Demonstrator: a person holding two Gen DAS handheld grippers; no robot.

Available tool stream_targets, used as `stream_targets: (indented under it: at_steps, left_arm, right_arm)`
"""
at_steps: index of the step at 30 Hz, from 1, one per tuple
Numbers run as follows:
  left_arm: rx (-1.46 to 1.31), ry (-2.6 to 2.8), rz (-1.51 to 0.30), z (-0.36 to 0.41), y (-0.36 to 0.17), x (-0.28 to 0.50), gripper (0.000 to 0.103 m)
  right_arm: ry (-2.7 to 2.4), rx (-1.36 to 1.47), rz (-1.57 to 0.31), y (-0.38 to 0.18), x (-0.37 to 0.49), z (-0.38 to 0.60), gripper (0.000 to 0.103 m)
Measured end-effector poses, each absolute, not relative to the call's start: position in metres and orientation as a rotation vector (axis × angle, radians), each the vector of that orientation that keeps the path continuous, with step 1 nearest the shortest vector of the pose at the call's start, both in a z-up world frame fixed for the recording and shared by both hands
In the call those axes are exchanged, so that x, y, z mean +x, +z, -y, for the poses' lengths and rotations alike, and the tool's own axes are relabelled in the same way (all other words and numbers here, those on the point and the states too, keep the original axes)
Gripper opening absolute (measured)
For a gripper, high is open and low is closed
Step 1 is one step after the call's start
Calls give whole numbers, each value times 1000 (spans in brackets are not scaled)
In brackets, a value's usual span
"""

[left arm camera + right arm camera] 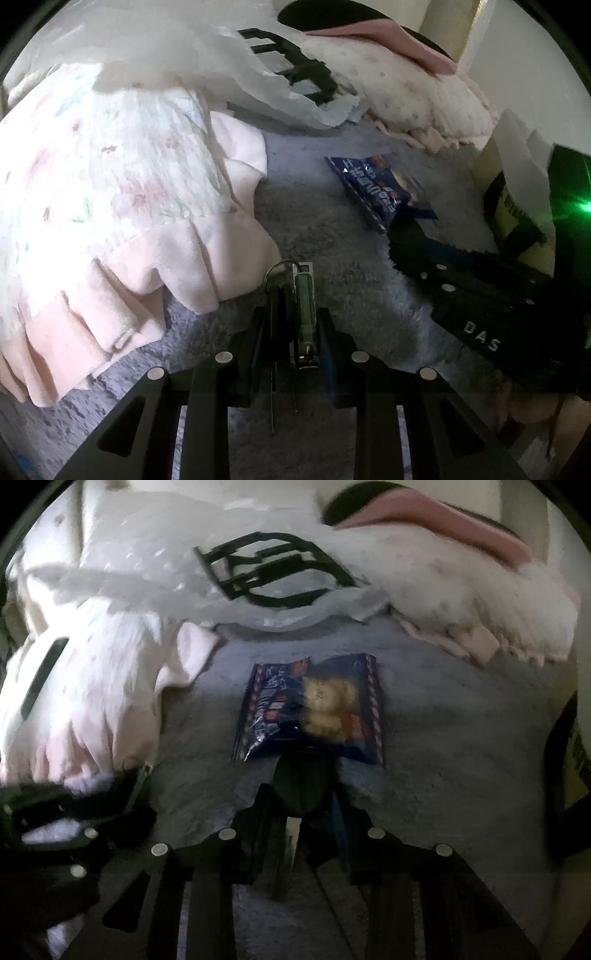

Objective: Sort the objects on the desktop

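Observation:
In the left wrist view my left gripper (291,321) is shut on a metal nail clipper (304,314) with a wire ring at its far end, just above the grey fleece (332,251). A blue snack packet (380,188) lies flat on the fleece farther right. My right gripper (400,232) reaches in from the right, its tip at the packet's near corner. In the right wrist view the packet (314,709) lies straight ahead. A dark round shape fills the gap at my right gripper's (301,797) tips over the packet's near edge. I cannot tell whether the pads press on anything.
A frilled pink and white quilt (110,184) is bunched up on the left. A white plastic bag with black print (288,74) and more pale bedding (424,99) lie at the back. A dark box with a green light (535,221) stands at the right.

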State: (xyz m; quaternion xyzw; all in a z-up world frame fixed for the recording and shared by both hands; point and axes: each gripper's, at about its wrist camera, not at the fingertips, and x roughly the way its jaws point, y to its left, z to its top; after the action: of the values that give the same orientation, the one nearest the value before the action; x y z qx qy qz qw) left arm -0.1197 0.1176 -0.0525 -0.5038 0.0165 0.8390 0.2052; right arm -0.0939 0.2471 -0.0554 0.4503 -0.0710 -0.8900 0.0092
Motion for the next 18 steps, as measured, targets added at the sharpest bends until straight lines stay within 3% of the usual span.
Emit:
stream_targets:
  at_steps: [5,15,18]
  left_arm:
    - [-1388,2342,10,-115,-42,-119,24]
    - [-1321,2359,62,-123,2,-128,24]
    - [-1276,2367,-5,-137,21,-126,24]
  right_arm:
    - [-2795,1348,353,-37,-82,-254,32]
    - [-2842,1256,334,20,-76,-241,32]
    - [-2846,1223,360,35,-73,-246,32]
